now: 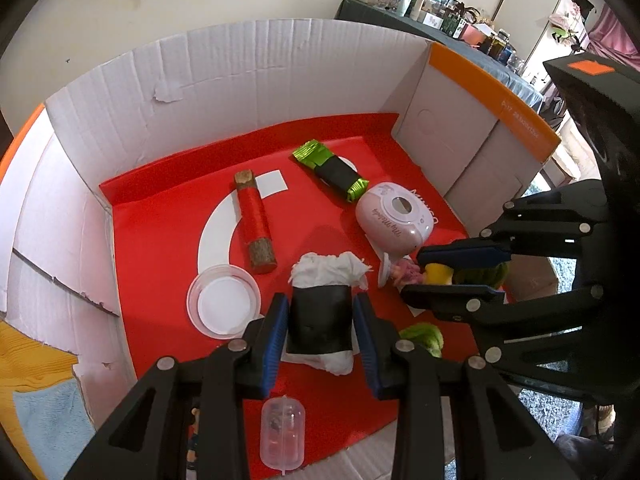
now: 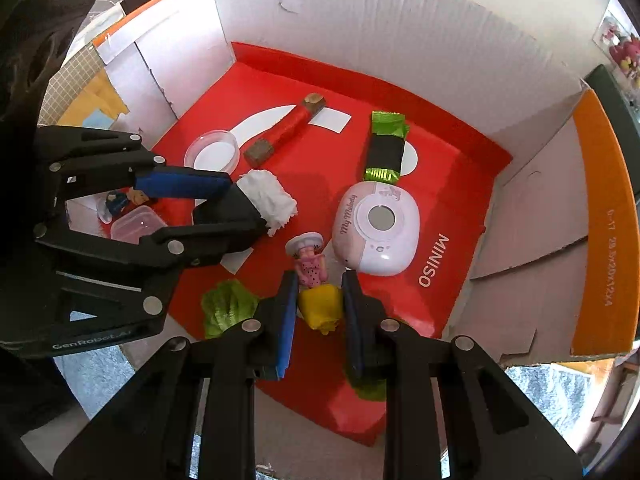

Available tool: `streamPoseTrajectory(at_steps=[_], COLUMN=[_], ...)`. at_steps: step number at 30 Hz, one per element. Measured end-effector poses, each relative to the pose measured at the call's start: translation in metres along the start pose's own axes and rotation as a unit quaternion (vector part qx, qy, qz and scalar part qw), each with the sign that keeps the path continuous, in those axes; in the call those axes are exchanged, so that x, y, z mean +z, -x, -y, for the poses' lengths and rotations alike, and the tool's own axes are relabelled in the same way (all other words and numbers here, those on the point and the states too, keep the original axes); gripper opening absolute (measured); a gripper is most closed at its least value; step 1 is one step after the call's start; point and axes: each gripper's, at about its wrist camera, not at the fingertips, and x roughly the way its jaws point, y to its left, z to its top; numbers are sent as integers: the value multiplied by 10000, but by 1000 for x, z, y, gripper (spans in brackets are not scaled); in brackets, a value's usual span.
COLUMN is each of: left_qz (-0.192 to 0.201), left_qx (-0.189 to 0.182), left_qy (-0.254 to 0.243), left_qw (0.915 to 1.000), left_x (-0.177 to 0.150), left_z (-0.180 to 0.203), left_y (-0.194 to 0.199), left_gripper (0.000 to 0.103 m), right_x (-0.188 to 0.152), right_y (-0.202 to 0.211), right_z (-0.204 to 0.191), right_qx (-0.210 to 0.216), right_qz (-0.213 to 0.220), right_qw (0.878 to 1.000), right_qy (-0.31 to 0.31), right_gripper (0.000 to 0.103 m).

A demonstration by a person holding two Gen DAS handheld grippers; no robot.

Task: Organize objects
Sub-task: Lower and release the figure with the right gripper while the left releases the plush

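My left gripper [image 1: 321,316] has its jaws around a white paper roll with a black band [image 1: 322,318]; the pads sit at its two sides, and contact is unclear. It also shows in the right wrist view [image 2: 256,204]. My right gripper [image 2: 320,304] has its jaws around a yellow toy pepper [image 2: 322,306], with small gaps at the pads. In the left wrist view the right gripper [image 1: 452,276] straddles the yellow pepper [image 1: 438,274]. A pink doll figure [image 2: 310,258] lies just ahead of the pepper.
All lies on a red sheet [image 2: 440,184] inside a white cardboard box [image 2: 360,20]. Around it lie a pink My Melody device [image 2: 376,228], a green and black packet [image 2: 386,148], a red-wrapped stick [image 2: 286,130], a clear lid [image 2: 212,152], lettuce [image 2: 226,308] and a clear capsule [image 1: 282,438].
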Motion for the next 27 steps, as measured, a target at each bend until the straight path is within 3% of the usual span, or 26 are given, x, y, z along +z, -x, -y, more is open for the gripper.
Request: streamPoseTrajectory(at_steps=[27], left_qz=[-1], left_qx=[-38], left_qy=[-13], left_qw=[10000], left_x=[-3], left_z=[4], left_y=[3], left_gripper=[35], right_x=[-4], right_y=[2], right_z=[-2], right_qx=[-31], right_qz=[-90], right_qw=[9999], right_qy=[49], right_gripper=[22])
